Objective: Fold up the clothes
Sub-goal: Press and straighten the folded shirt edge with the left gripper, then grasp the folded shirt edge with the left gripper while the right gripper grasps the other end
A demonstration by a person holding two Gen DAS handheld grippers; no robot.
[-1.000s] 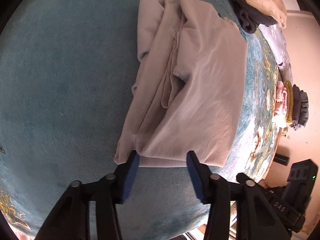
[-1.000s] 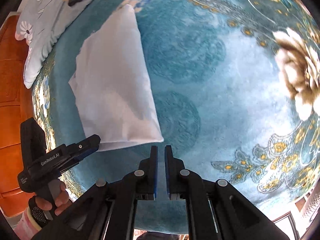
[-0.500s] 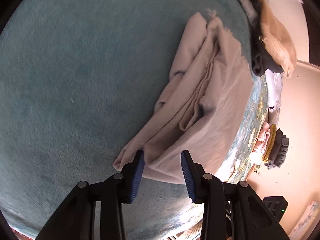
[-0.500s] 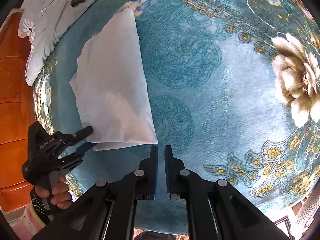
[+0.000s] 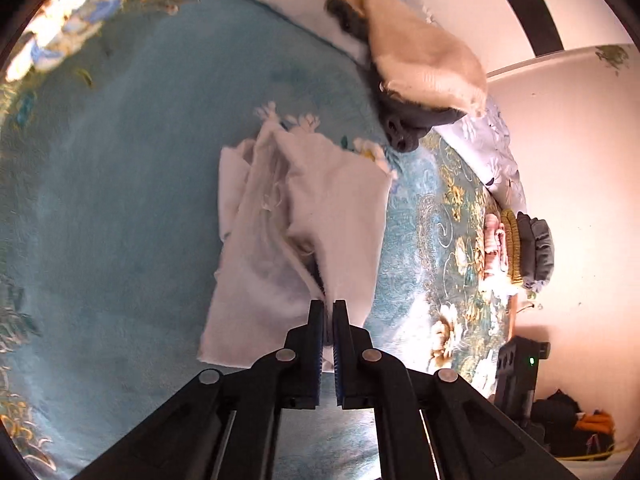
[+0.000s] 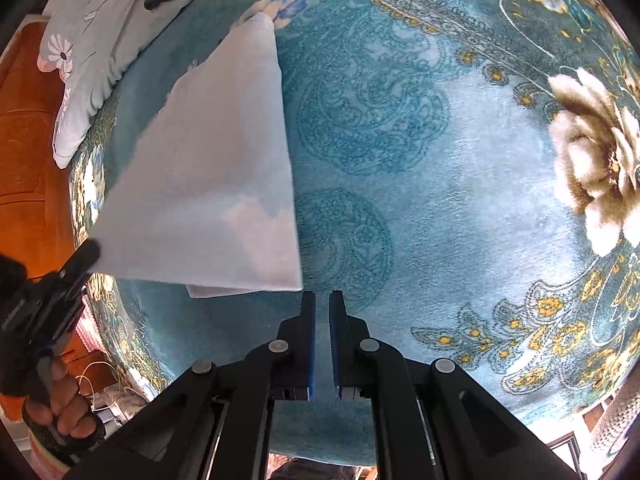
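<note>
White cloth (image 5: 304, 236), one folded piece with fringed tassels at its far end, lies on the teal patterned bed blanket (image 6: 440, 160). One left gripper (image 5: 328, 312) has its fingers clenched on the cloth's near edge; one right gripper (image 6: 322, 304) hovers just beside the cloth's corner, fingers nearly together and holding nothing. A stack of folded clothes (image 5: 520, 246) sits near the bed's edge. No writing is legible; the person's hand (image 6: 60, 396) is partly cut off.

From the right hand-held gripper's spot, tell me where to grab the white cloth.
Take the white cloth at its near right corner, just ahead-left of the right hand-held gripper. Its layered edges meet there, free; the left hand-held gripper holds the other corner.
</note>
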